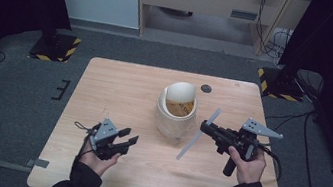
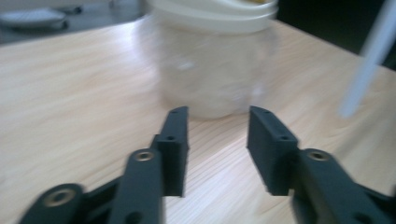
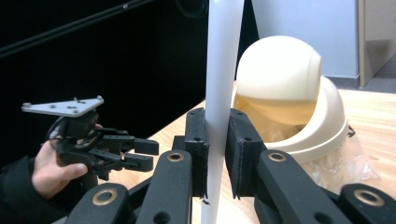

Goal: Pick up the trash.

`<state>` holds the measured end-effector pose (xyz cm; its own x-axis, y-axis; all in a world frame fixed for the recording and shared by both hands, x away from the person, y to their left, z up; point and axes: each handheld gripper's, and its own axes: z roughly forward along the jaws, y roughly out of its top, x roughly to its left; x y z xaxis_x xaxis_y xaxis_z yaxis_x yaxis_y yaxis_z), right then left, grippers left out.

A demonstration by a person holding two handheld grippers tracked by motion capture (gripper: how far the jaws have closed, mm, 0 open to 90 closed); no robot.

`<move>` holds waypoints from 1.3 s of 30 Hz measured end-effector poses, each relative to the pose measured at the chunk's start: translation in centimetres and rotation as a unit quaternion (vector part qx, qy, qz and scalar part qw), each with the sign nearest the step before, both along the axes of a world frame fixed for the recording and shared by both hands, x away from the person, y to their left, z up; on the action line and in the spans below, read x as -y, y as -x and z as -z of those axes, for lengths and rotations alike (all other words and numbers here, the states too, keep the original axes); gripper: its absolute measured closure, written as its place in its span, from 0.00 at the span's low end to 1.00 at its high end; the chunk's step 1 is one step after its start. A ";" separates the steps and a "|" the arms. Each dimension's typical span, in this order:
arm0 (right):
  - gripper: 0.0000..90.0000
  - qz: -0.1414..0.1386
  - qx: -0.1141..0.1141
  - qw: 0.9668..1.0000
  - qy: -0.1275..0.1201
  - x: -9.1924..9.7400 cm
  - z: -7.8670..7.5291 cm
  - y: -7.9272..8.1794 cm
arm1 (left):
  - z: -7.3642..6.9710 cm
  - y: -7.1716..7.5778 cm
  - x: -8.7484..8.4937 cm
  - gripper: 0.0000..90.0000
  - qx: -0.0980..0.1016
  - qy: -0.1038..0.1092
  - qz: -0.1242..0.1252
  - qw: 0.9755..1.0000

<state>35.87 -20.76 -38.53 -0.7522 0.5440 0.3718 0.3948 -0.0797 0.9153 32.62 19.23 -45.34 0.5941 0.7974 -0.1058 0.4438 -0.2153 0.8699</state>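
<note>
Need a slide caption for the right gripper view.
Right gripper clamps a white stick before a cream swing-lid bin.

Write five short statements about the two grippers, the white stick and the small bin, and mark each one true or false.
1. The right gripper is shut on the white stick. True.
2. The left gripper holds the bin. False: its jaws are apart with nothing between them, short of the bin.
3. The bin stands on the wooden table. True.
4. The stick is inside the bin. False: it is beside it, in the air.
5. The bin's lid is domed. True.
</note>
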 end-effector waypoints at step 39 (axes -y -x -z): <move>0.89 0.087 0.121 0.987 -0.056 1.2 -7.7 -2.0 | 6.3 -2.3 -6.9 0.20 -0.123 -0.103 -0.068 0.985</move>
